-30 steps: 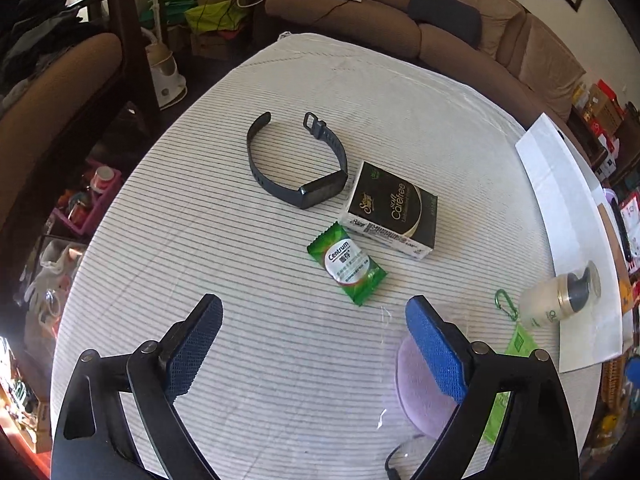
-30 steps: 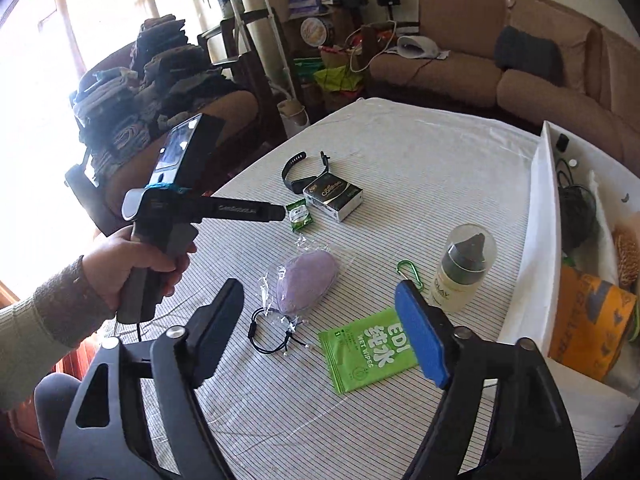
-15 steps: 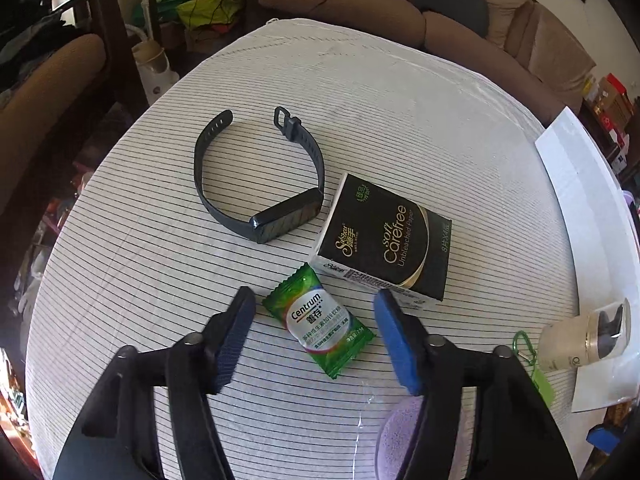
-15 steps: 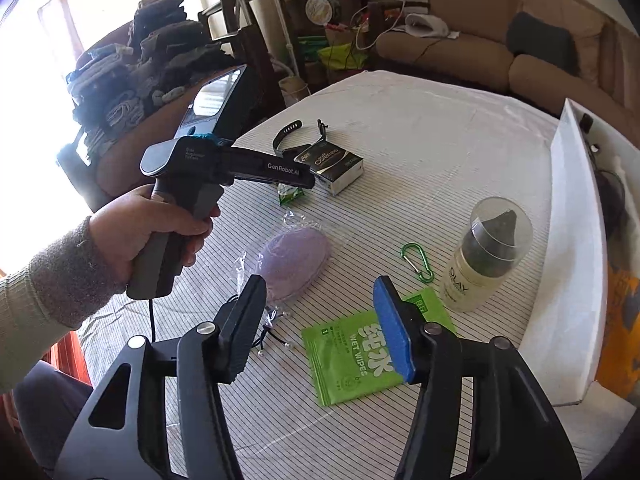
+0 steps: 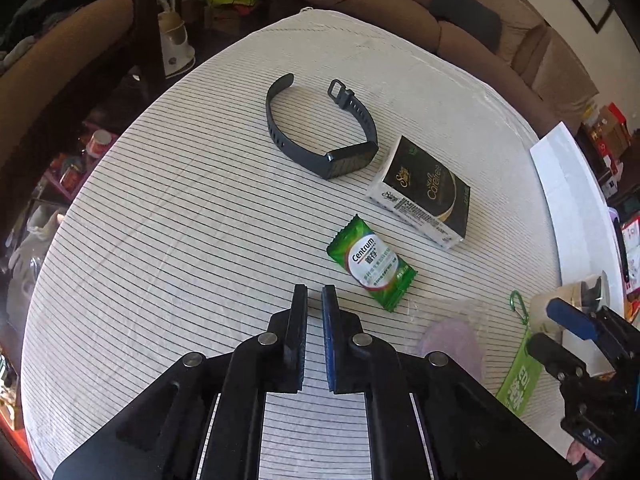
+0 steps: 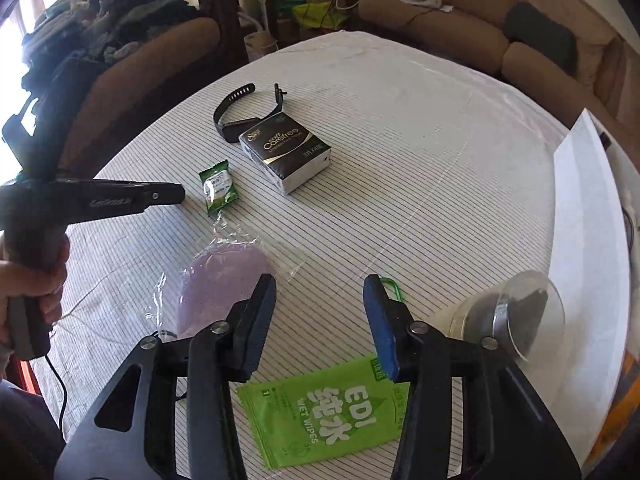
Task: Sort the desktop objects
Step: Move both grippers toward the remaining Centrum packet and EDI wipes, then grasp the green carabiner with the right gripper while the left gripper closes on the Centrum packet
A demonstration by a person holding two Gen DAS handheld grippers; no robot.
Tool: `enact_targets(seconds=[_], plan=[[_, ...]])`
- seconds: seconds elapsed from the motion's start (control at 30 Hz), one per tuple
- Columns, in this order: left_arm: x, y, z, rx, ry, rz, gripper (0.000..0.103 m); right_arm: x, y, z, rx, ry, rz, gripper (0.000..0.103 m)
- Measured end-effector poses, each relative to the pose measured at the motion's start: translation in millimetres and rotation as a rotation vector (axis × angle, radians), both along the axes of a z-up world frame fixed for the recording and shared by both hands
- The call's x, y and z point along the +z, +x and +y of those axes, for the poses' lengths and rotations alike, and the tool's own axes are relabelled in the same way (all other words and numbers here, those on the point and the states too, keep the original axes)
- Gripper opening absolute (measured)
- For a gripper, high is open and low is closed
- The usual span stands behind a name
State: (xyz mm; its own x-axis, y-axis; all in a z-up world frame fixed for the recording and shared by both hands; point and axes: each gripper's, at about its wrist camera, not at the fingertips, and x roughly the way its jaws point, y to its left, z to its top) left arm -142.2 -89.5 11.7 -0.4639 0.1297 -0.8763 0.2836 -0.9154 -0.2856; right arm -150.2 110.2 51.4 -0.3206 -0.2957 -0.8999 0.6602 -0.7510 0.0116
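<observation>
On the striped tablecloth lie a black wristband point(image 5: 320, 136), a black tissue box point(image 5: 424, 196) and a green Centrum sachet point(image 5: 370, 262). My left gripper point(image 5: 314, 300) is shut and empty, just left of and short of the sachet. It also shows in the right wrist view point(image 6: 176, 196). My right gripper point(image 6: 320, 292) is open above a green wet wipes pack point(image 6: 324, 408), with a purple bagged sponge point(image 6: 224, 284) to its left, a green carabiner point(image 6: 394, 288) and a lotion bottle point(image 6: 508, 316) to its right.
A white storage box point(image 6: 588, 240) stands at the table's right edge. A brown sofa point(image 6: 460, 28) and an armchair with piled clothes point(image 6: 120, 40) surround the table. A black hair tie point(image 6: 166, 334) lies by the sponge.
My left gripper has closed from wide open to shut with nothing in it and has drawn back left of the sachet. My right gripper has narrowed and moved forward over the wipes pack.
</observation>
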Motion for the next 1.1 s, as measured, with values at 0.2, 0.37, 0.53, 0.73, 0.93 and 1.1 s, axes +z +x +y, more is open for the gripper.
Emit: enact_targets(seconds=[0.2, 0.37, 0.53, 0.73, 0.93, 1.1], plan=[[17, -13, -5, 0.002, 0.048, 0.024, 0.044, -6, -26, -32, 0.107, 0.311, -0.053, 0.037], [20, -19, -21, 0.033, 0.117, 0.035, 0.045, -27, -41, -46, 0.169, 0.466, -0.186, 0.037], [15, -25, -22, 0.005, 0.148, 0.035, 0.046, -47, -50, -42, 0.198, 0.54, -0.258, 0.036], [6, -28, -20, 0.001, 0.166, 0.025, 0.046, -46, -58, -33, 0.222, 0.489, -0.312, 0.036], [-1, -29, -17, -0.003, 0.179, 0.009, 0.048, -34, -50, -33, 0.245, 0.438, -0.318, 0.021], [1, -36, -5, -0.015, 0.145, 0.005, 0.057, 13, -40, -8, 0.163, 0.236, -0.287, 0.021]])
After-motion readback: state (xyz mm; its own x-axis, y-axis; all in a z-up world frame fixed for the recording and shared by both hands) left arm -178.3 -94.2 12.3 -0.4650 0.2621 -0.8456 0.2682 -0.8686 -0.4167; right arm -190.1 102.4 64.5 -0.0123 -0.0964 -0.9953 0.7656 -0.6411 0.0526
